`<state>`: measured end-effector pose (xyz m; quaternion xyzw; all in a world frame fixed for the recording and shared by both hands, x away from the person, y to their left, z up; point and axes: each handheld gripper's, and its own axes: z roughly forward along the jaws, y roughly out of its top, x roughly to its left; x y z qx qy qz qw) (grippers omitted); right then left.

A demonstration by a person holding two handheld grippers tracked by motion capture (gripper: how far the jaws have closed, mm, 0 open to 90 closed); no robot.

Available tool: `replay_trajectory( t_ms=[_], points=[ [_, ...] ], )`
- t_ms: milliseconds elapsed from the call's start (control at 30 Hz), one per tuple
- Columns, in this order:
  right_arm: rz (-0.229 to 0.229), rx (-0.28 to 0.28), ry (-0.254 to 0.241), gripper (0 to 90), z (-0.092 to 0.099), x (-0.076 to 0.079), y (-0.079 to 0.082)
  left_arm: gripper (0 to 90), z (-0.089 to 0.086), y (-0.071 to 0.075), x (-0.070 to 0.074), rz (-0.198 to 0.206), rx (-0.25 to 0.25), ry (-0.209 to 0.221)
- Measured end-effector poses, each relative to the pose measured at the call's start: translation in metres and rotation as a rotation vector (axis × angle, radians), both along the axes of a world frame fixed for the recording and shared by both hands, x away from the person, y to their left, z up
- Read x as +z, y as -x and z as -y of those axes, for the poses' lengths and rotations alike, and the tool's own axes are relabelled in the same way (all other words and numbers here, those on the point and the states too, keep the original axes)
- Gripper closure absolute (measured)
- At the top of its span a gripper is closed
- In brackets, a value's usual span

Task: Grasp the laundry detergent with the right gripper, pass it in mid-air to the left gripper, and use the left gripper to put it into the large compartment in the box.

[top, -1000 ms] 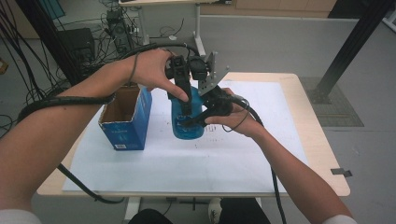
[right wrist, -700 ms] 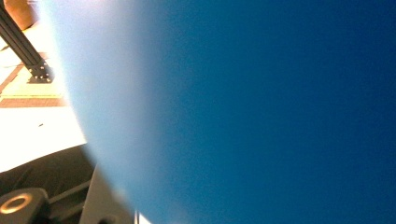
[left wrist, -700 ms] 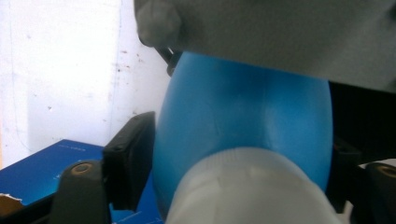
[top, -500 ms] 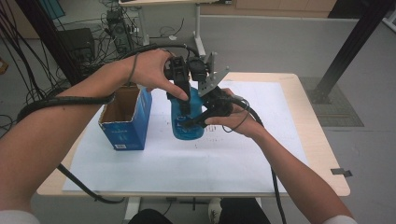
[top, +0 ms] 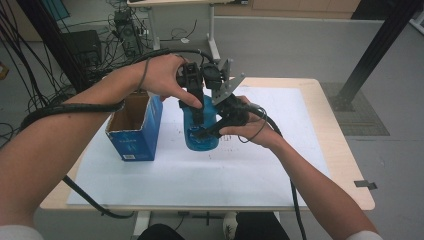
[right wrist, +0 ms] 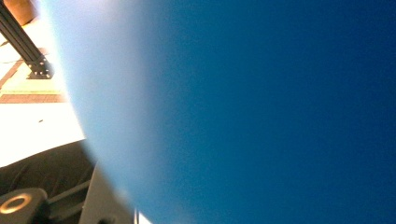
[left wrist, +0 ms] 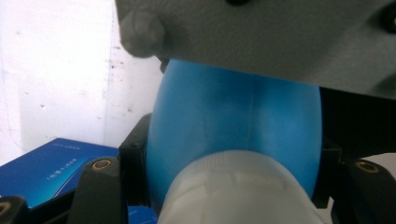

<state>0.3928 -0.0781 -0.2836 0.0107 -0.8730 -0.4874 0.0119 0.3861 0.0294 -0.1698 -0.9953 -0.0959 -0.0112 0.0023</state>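
I have the upright blue plastic bottle point(top: 201, 131) mid-tabletop, left gripper point(top: 199, 102) just clamped on its top (right gripper point(top: 210, 131) pinching its side).

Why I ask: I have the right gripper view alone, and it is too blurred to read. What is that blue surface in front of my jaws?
Observer: A blue bottle, upright on the white sheet that covers the table. Your right gripper is shut on its side.
Operator: Where is the other gripper?
Observer: The left gripper comes in from above and is shut at the bottle's top, with its jaws on either side of the white cap.
Operator: Anything close by?
Observer: An open blue box stands left of the bottle in the high view, apart from it.
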Motion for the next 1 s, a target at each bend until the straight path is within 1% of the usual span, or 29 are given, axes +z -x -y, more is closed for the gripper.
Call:
replay_trajectory(
  t_ms=[100,233,333,600,700,767,900,1000],
  points=[
    [-0.006,0.001,-0.004,43.8,0.0008,0.0007,-0.0001,37.0,0.0003,-0.0001,0.0011,0.002,0.002,0.004],
    [0.007,-0.001,-0.007,43.8,0.0013,0.0005,-0.0009,37.0,0.0013,0.0004,0.0016,0.012,-0.007,0.004],
    [0.005,-0.004,-0.008,43.8,0.0018,0.0007,-0.0005,37.0,0.0015,0.0006,0.0013,0.012,-0.003,0.009],
    [-0.001,0.001,-0.013,43.6,0.0018,-0.0017,0.0002,37.2,0.003,0.0008,-0.0003,0.002,-0.002,-0.012],
    [0.0,0.003,-0.012,43.5,0.0014,-0.0029,0.0002,37.2,0.0026,0.0011,-0.0016,0.001,0.0,-0.01],
    [-0.003,0.004,-0.013,43.5,0.001,-0.0037,0.0005,37.2,0.0023,0.0006,-0.0026,-0.007,-0.001,-0.015],
    [0.0,0.002,-0.007,43.5,0.0001,-0.0045,0.0013,37.3,0.0021,0.0007,-0.0035,-0.009,-0.003,-0.023],
    [-0.003,0.006,-0.013,43.4,-0.0004,-0.0057,0.0012,37.3,0.0019,0.0005,-0.0042,-0.014,-0.001,-0.025]
  ],
)
